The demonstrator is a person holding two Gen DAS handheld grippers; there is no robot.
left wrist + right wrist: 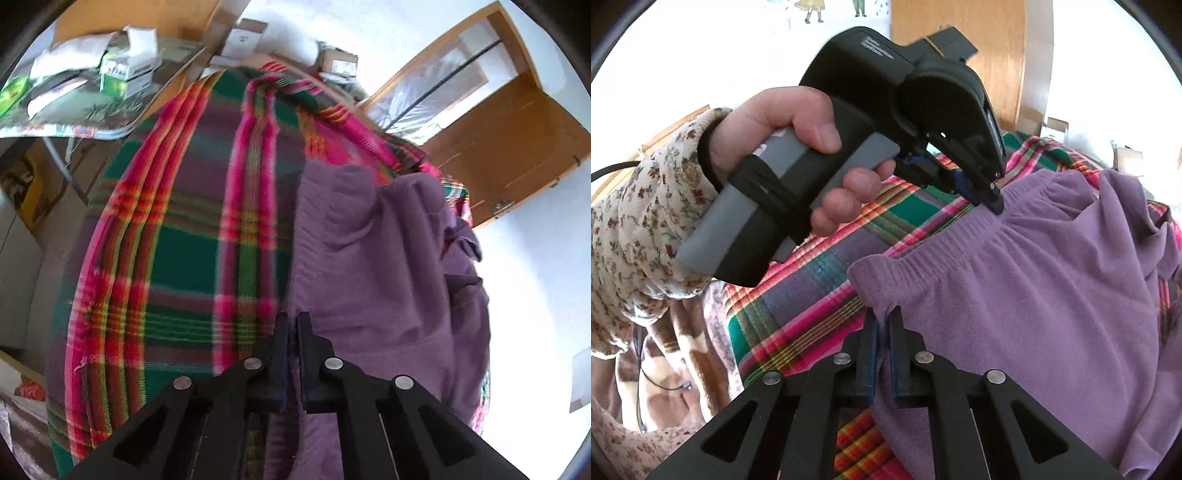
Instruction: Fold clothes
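Both grippers, left gripper (991, 197) and right gripper (883, 314), pinch elastic waistband of purple fleece trousers (1034, 295) on tartan blanket (812, 273); better keep waistband taut, hands level.

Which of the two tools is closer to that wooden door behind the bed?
Left, judging by the right wrist view. The left tool pinches the far end of the purple trousers' waistband, toward the wooden door; the right tool grips its near corner.

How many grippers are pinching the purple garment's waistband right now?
2. The right gripper pinches the near corner of the purple garment at its waistband; the left gripper grips the same elastic edge farther along, over the plaid blanket.
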